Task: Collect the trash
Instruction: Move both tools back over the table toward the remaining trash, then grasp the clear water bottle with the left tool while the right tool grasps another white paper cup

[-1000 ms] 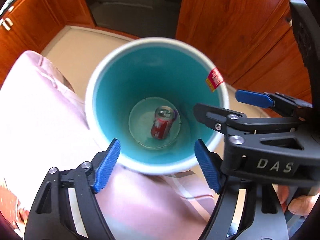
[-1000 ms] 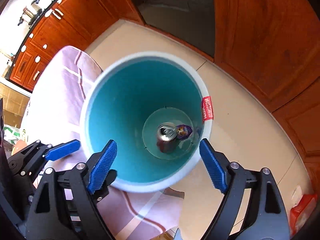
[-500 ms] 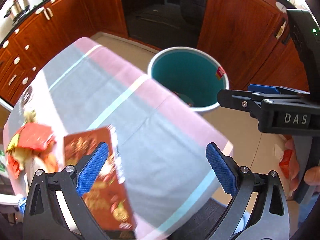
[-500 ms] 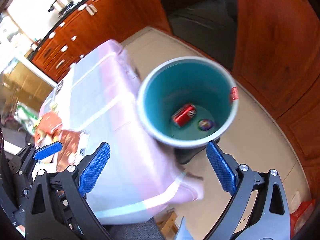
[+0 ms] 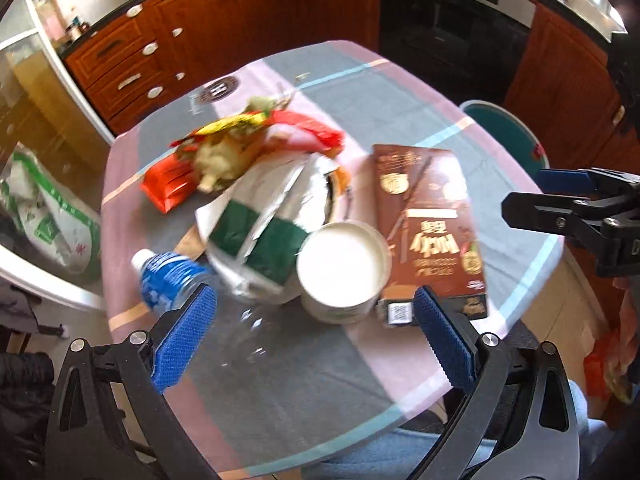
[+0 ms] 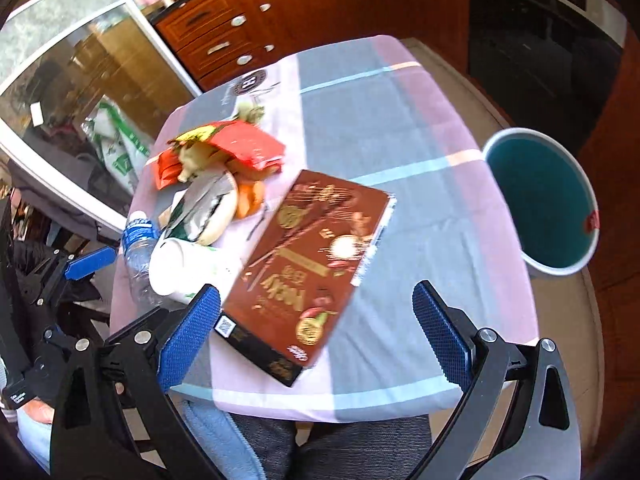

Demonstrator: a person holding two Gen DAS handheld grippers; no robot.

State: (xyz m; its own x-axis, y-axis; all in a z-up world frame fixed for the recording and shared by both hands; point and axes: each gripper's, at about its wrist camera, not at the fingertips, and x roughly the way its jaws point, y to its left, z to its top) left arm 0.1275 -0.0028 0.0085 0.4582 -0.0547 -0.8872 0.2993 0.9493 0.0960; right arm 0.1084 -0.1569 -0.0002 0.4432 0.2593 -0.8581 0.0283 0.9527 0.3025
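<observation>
Trash lies on a small table with a pink and grey cloth (image 5: 384, 92) (image 6: 400, 120). There is a brown snack box (image 5: 430, 224) (image 6: 308, 256), a white paper cup (image 5: 344, 270) (image 6: 180, 268), a foil bag with green patches (image 5: 260, 236) (image 6: 204, 204), red and yellow wrappers (image 5: 240, 152) (image 6: 236, 148) and a blue-labelled plastic bottle (image 5: 164, 280) (image 6: 138, 236). My left gripper (image 5: 316, 344) hangs open above the cup and the near cloth, holding nothing. My right gripper (image 6: 316, 336) hangs open above the box's near end, holding nothing. The teal bin (image 5: 504, 136) (image 6: 544, 204) stands on the floor right of the table.
Wooden cabinets (image 5: 160, 52) (image 6: 240, 32) and a dark oven (image 5: 452, 32) line the far side. A green and white bag (image 5: 44, 220) (image 6: 120, 144) sits on the floor to the left. The person's legs (image 6: 320, 448) are under the table's near edge.
Both grippers swung away from above the bin's mouth, leftward and up, and now look down on the table's trash. A can and a small wrapper lay in the bin in the earlier frames.
</observation>
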